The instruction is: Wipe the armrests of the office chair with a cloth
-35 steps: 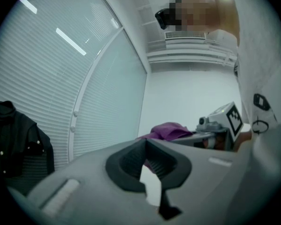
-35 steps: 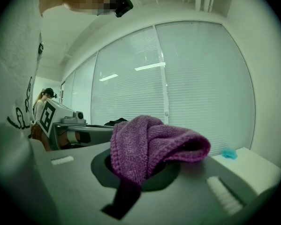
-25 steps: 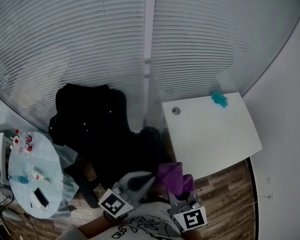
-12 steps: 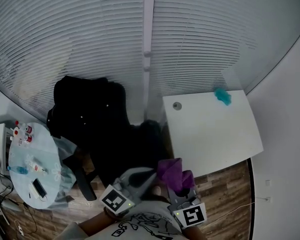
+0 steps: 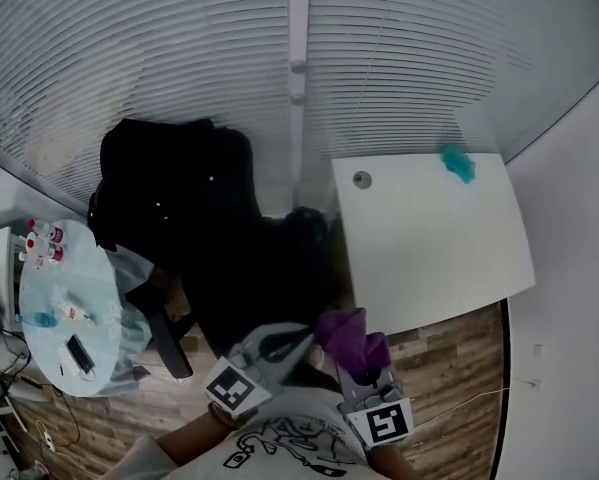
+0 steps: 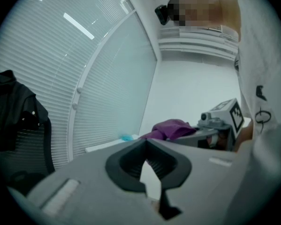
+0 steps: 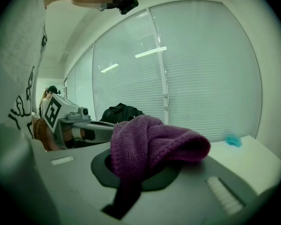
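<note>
R gripper (image 7: 145, 165) jaws clenching on purple cloth (image 7: 154, 142); wad bulging over tips, tail hanging down. L gripper (image 6: 147, 146) jaws pressing together at tips, gripping nothing. Both hovering close to person's torso, side by side, near front of black office chair (image 5: 249, 278). Cloth not touching chair; armrests hard to pick out vs dark seat. Step, prob.: bringing cloth to chair, wiping not yet begun. Next move calling for locating nearer armrest, lowering R gripper till cloth is pressing on it.

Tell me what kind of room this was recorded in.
Most likely an office: a black office chair with a dark jacket draped over it, a white desk, and a long wall of window blinds.
</note>
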Tool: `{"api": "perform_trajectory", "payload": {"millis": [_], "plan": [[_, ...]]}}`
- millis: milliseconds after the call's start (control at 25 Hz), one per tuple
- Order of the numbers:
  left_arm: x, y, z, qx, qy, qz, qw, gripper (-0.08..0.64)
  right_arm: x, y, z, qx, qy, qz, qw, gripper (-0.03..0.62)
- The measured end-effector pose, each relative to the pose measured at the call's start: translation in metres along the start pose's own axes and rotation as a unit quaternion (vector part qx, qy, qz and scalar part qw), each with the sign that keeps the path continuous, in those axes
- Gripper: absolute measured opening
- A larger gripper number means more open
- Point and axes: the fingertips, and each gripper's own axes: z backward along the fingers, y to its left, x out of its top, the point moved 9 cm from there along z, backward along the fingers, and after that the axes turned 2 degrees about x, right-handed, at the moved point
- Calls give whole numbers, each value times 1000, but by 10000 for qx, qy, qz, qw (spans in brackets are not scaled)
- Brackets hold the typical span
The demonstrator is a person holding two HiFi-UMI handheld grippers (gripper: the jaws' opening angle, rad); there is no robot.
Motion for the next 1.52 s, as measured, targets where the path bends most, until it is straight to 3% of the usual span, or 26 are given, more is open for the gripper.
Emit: {"api": "perform_trajectory", "payload": {"millis": [480,960,1200,1520], "plan": [[-28,36,-22,153,206,-218,9994,0,-38,-26,-25,-1,361,143,9992,31],[-109,89,-71,237,393,-241,9987,0,-128,-79,-74,0,1147,136,9933,31],[-153,117,-89,144,601,-448,9971,2,-175,-95,-97,18,1494,59,9888,31],[-200,141,-108,77,891,-285,9956,2,-222,-110,-128,110,1849,-126,9826,31]]}}
